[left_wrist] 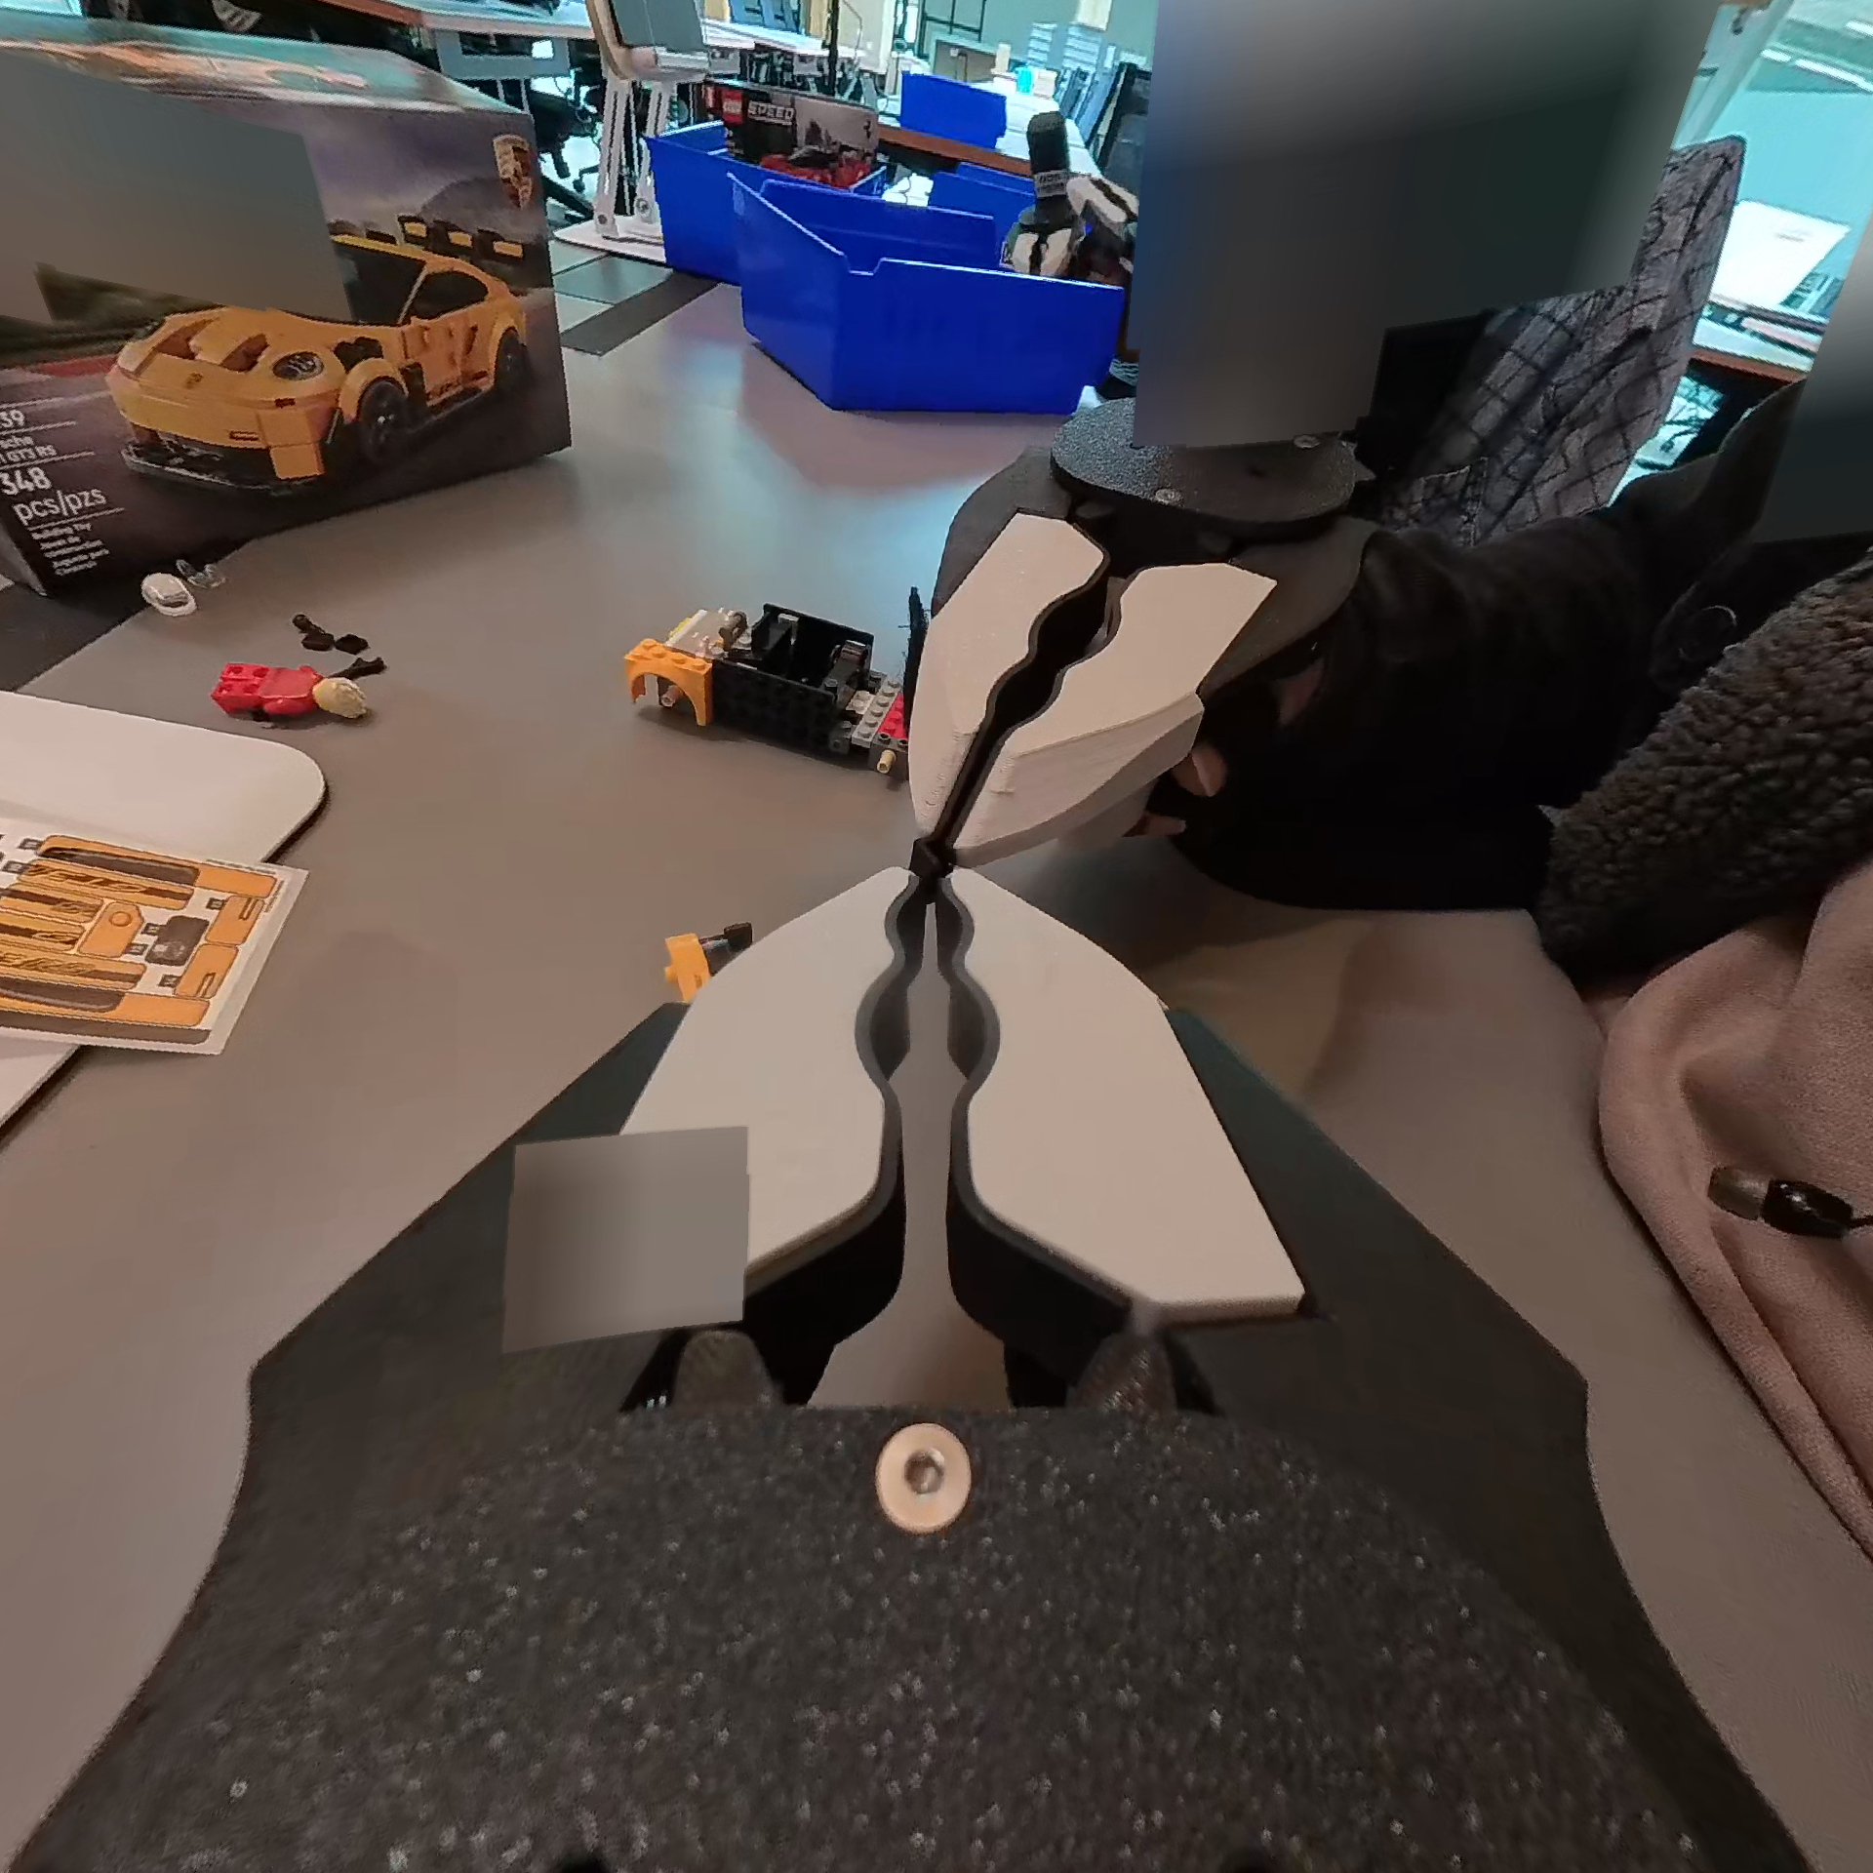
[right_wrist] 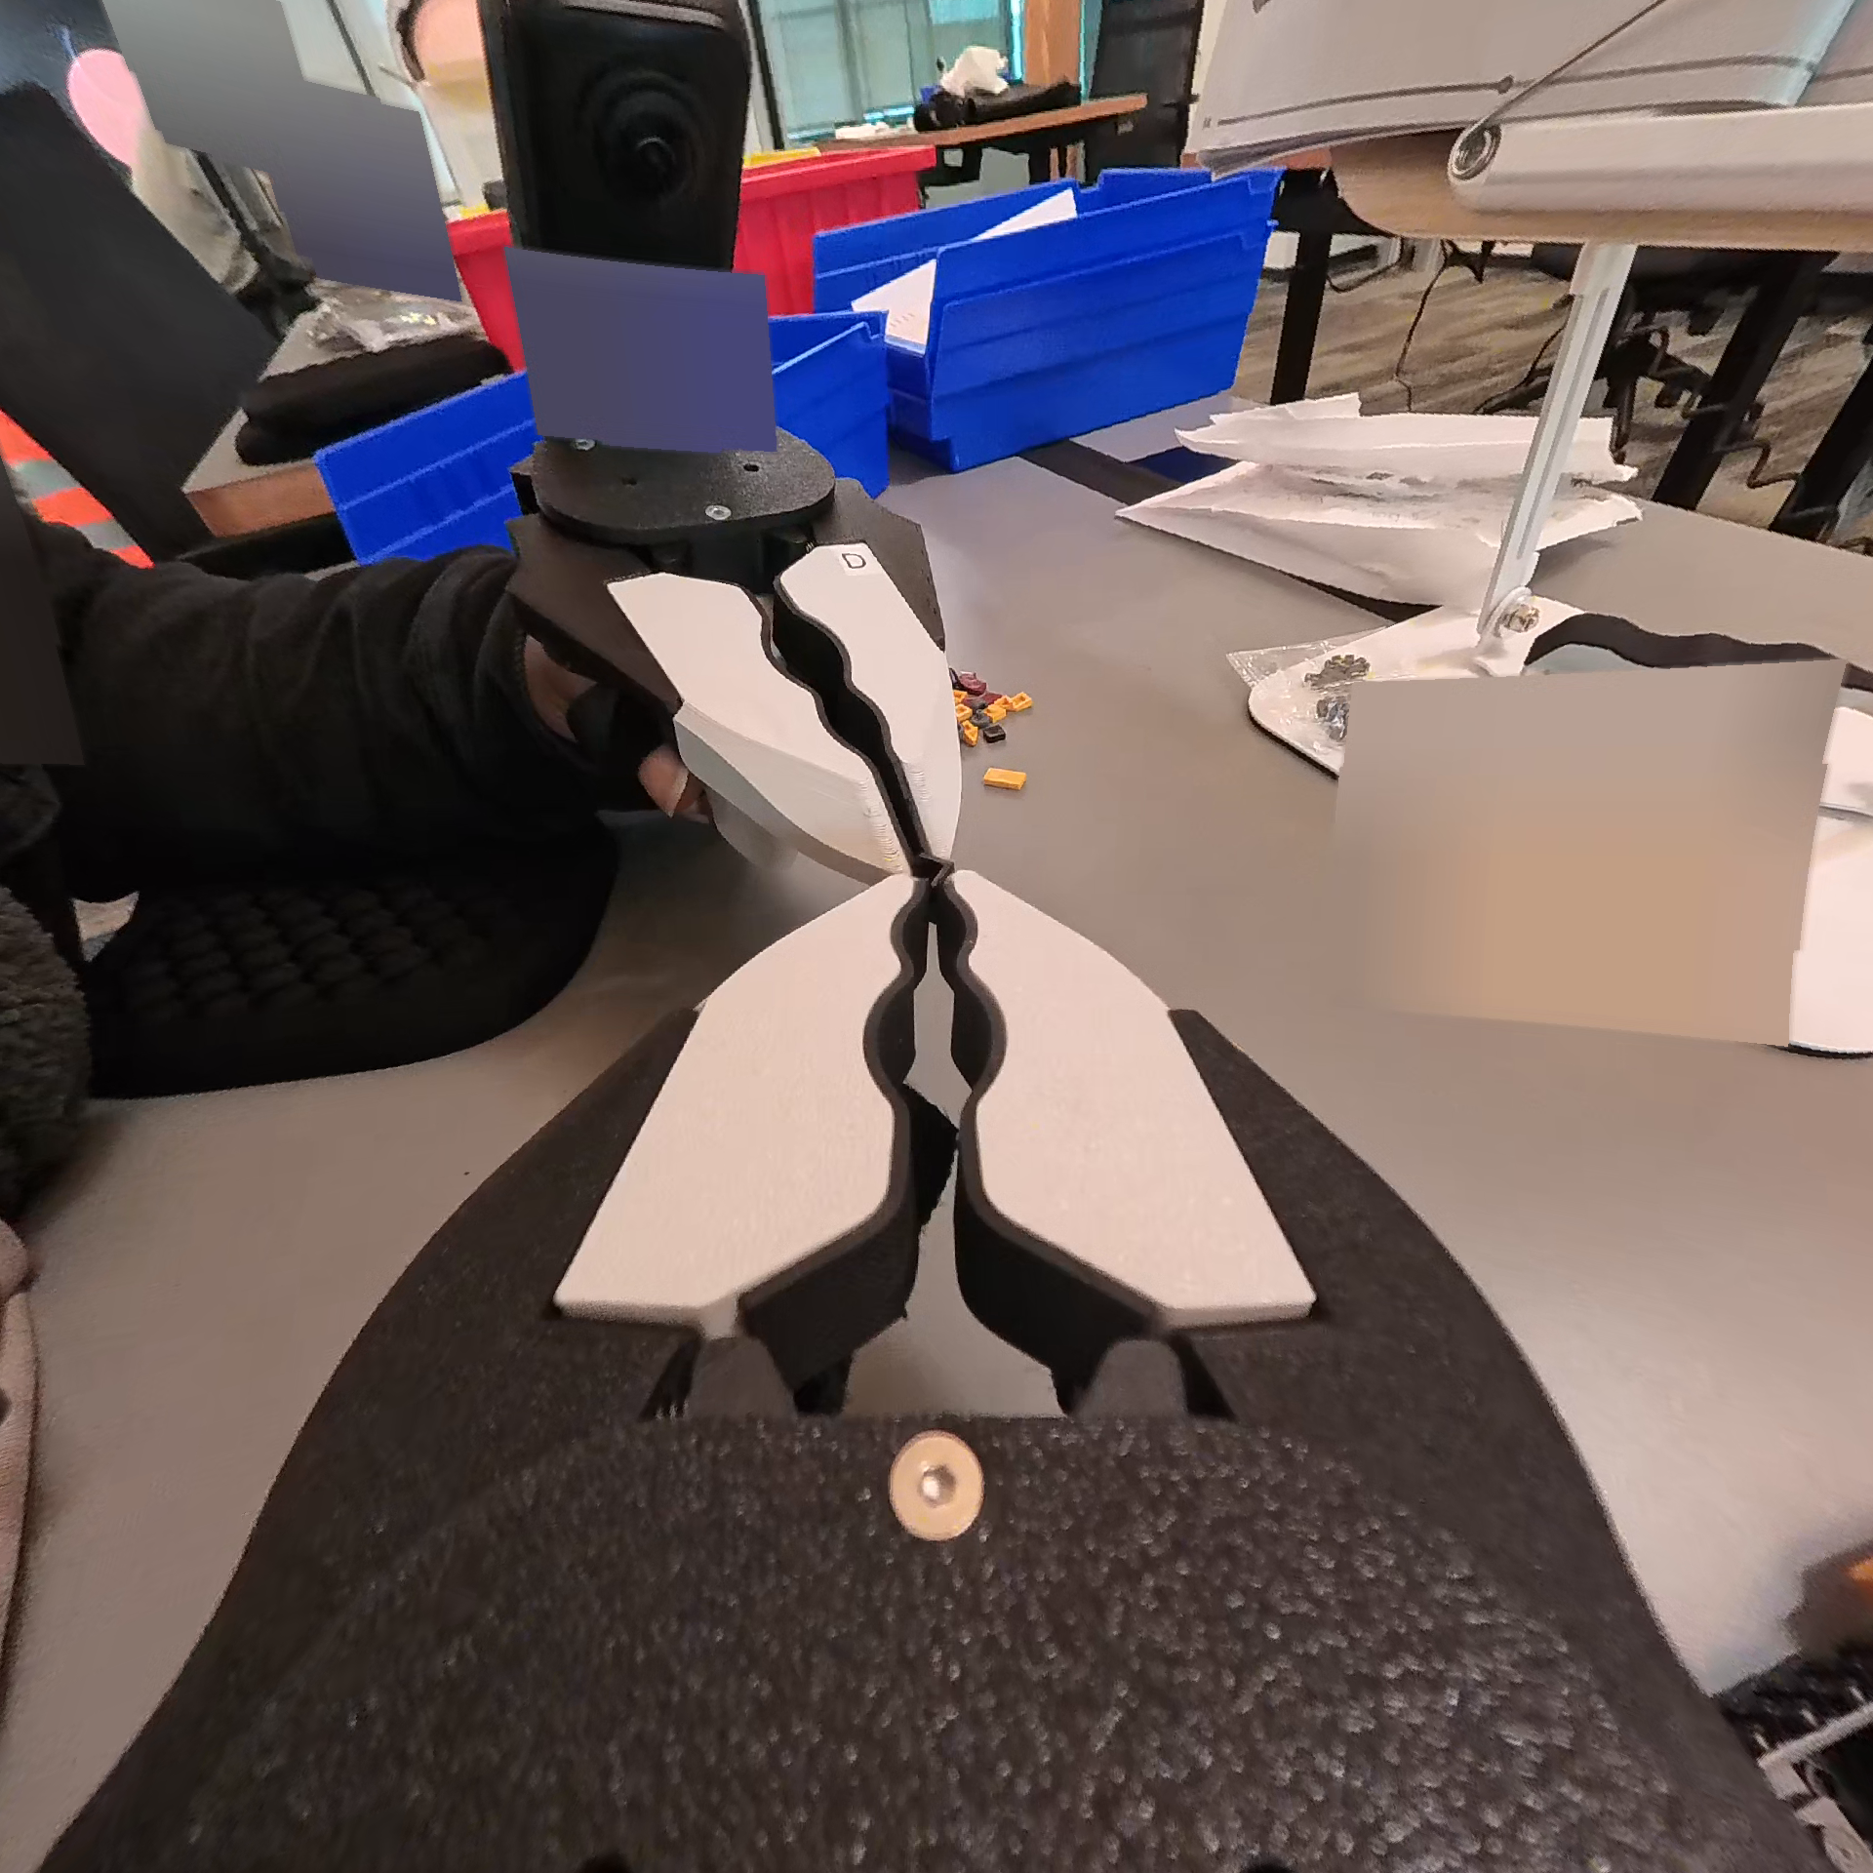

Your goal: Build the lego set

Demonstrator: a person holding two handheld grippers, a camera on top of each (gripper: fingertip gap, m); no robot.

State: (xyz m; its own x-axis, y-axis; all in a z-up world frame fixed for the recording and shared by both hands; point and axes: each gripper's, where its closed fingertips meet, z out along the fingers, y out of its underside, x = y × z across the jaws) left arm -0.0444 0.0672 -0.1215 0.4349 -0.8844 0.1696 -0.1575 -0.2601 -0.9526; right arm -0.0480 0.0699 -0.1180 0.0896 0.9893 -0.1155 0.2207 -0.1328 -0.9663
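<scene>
Grey desk below: left gripper and right gripper meet tip-to-tip, both pinching one tiny black piece — release only one side, gently.

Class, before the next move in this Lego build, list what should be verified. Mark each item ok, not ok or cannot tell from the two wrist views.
1. Left gripper closed at its tips: ok.
2. Right gripper closed at its tips: ok.
3. Small black piece sits where the two grippers' tips meet: ok. Which gripper grips it: cannot tell.
4. The piece's orientation for fitting: cannot tell, too small.
5. Partly built car upright on the table, nothing on top of it: ok.
6. Loose orange piece lies apart from the left fingers: ok.
</scene>
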